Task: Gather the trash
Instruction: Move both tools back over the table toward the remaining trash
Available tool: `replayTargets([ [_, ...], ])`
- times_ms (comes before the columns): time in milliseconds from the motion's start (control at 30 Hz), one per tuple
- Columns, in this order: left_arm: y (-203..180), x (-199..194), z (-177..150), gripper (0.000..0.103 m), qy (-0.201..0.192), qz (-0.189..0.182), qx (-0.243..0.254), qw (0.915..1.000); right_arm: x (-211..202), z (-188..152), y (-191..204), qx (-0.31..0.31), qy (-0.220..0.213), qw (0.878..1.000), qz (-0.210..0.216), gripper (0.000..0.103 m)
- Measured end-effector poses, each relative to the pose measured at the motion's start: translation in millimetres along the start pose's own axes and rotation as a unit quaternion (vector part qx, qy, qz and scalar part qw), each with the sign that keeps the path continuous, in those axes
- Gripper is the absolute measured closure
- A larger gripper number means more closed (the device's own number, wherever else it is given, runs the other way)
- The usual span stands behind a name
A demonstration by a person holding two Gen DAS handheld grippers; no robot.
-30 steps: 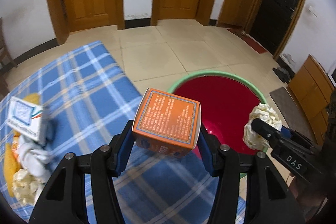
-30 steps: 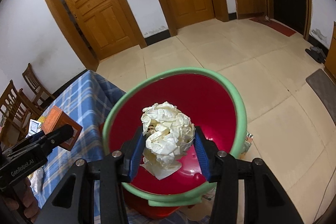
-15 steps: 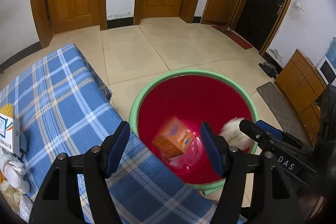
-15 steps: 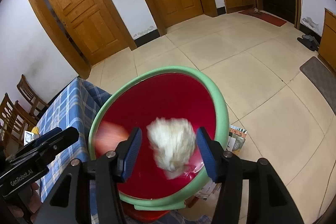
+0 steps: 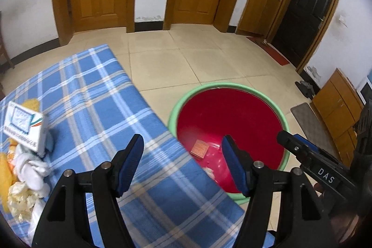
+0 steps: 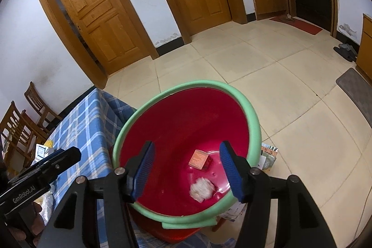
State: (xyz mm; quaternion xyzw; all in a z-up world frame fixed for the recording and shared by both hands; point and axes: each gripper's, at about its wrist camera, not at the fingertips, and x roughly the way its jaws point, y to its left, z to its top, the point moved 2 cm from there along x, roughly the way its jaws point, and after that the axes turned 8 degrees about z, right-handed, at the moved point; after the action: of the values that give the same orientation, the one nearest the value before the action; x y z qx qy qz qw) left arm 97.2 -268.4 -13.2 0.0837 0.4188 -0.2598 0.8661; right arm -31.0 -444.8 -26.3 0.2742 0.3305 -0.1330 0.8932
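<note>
Orange box: it lies on the floor of the red basin, apart from both of your grippers.
Crumpled paper: it sits just beside the box, nearer you, also on the basin floor.
Red basin: its green rim stands just beside the edge of the blue plaid table; open tile floor lies beyond it.
Right gripper: your fingers are spreading, nothing between them, above the basin.
Left gripper: your fingers stand apart and empty over the table's edge.
Leftover trash: a white carton, cloth and paper wads crowd the table's left side.
</note>
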Motion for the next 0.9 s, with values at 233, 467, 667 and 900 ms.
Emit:
replayTargets([
  [233, 30, -23, -4, 0.034, -0.011, 0.024, -0.029, 0.9992, -7, 1, 18, -0.016, -0.002, 1.000, 0.017, 0.042],
  [467, 69, -42, -10, 0.034, -0.022, 0.061, -0.055, 0.9964, -8, -1, 38, -0.030, 0.001, 0.999, 0.034, 0.041],
  [667, 110, -56, -20, 0.034, -0.026, 0.094, -0.091, 0.9911, -8, -6, 57, -0.044, 0.006, 0.998, 0.048, 0.041],
  [900, 160, -70, -34, 0.034, -0.029, 0.130, -0.132, 0.9821, -8, -15, 78, -0.058, 0.014, 0.996, 0.059, 0.041],
])
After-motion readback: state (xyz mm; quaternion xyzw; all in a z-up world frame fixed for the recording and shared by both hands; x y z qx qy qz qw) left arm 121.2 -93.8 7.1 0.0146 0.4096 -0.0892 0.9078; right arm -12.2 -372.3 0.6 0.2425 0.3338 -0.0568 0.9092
